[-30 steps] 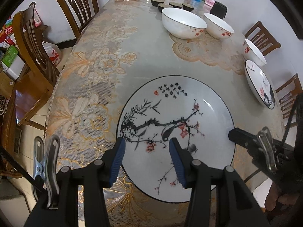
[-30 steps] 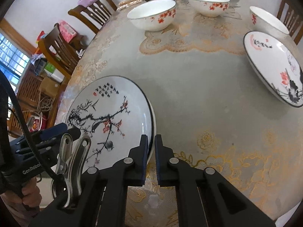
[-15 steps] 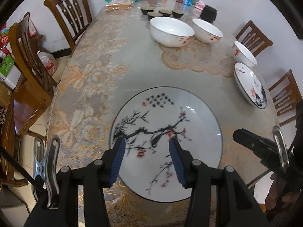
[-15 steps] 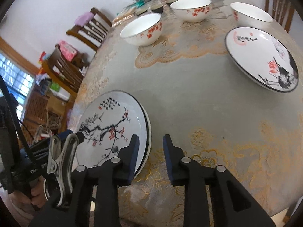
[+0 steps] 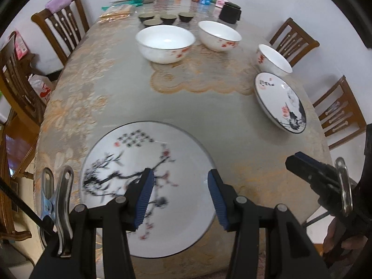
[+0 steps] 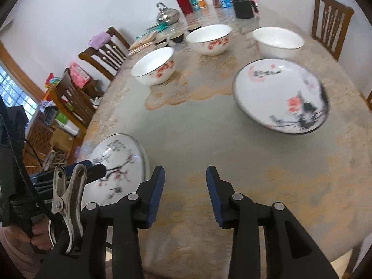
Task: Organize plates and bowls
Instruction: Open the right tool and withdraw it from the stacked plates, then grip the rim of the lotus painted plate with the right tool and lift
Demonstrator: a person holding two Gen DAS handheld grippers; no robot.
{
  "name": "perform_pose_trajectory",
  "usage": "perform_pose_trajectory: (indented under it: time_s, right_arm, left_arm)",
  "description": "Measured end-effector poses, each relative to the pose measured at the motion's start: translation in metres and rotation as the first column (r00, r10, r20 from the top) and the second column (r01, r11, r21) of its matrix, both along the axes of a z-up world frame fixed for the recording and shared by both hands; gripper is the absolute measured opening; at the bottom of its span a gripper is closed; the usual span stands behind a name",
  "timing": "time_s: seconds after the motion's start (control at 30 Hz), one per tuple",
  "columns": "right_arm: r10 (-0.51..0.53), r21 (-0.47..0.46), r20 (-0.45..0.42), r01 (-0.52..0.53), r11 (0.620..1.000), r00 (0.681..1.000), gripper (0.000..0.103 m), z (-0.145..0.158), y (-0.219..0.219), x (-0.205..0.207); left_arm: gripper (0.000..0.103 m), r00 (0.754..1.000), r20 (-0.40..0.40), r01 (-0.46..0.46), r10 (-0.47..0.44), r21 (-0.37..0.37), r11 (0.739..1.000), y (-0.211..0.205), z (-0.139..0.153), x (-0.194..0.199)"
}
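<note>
A large white plate (image 5: 148,181) painted with a plum branch lies near the table's front edge. My left gripper (image 5: 180,195) hovers above its near half, open, with nothing between its blue pads. In the right wrist view the same plate (image 6: 118,162) sits at the lower left, with the left gripper's tip (image 6: 93,169) over it. My right gripper (image 6: 185,190) is off the plate's right side over bare tablecloth, its jaws opening and empty. It also shows as the right gripper (image 5: 309,169) in the left wrist view. A second painted plate (image 6: 281,95) lies farther right.
Three white bowls with red flowers stand farther back: a left bowl (image 5: 165,44), a middle bowl (image 5: 219,36) and a right bowl (image 5: 273,60). Small dark cups (image 5: 167,18), a kettle (image 6: 167,15) and bottles crowd the far end. Wooden chairs (image 5: 62,23) ring the table.
The right gripper, shut at the plum plate's rim, has opened and drawn back to the right. The left gripper has lifted back from the plate, jaws unchanged.
</note>
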State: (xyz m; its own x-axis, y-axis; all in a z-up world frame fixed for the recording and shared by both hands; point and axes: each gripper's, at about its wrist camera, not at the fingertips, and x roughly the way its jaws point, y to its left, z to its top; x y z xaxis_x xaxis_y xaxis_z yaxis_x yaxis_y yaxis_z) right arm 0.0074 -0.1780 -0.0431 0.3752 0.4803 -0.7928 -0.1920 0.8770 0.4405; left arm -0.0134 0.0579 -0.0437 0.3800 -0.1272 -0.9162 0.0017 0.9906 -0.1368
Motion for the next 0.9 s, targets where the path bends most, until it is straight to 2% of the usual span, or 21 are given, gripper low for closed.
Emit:
perform_pose_trajectory:
  time_s: [0.33,0.73,0.9]
  right_arm:
    - [-0.028,0.032,-0.048,0.03,0.999,0.998,0.039,-0.009,-0.058,0.019]
    - [-0.014,0.075,-0.087,0.021,0.997,0.996,0.039,-0.025,-0.106,0.04]
    - [-0.003,0.087,-0.095,0.011,0.996,0.996,0.039,-0.032,-0.124,0.05]
  left_arm:
    - [0.05,1.0,-0.008,0.017,-0.017,0.0,1.0,-0.054,0.004,0.024]
    - [0.05,0.999,-0.047,0.011,-0.011,0.01,1.0,-0.113,-0.004,0.05]
    - [0.05,0.998,-0.055,-0.018,0.016,-0.029,0.999,-0.128,-0.01,0.06]
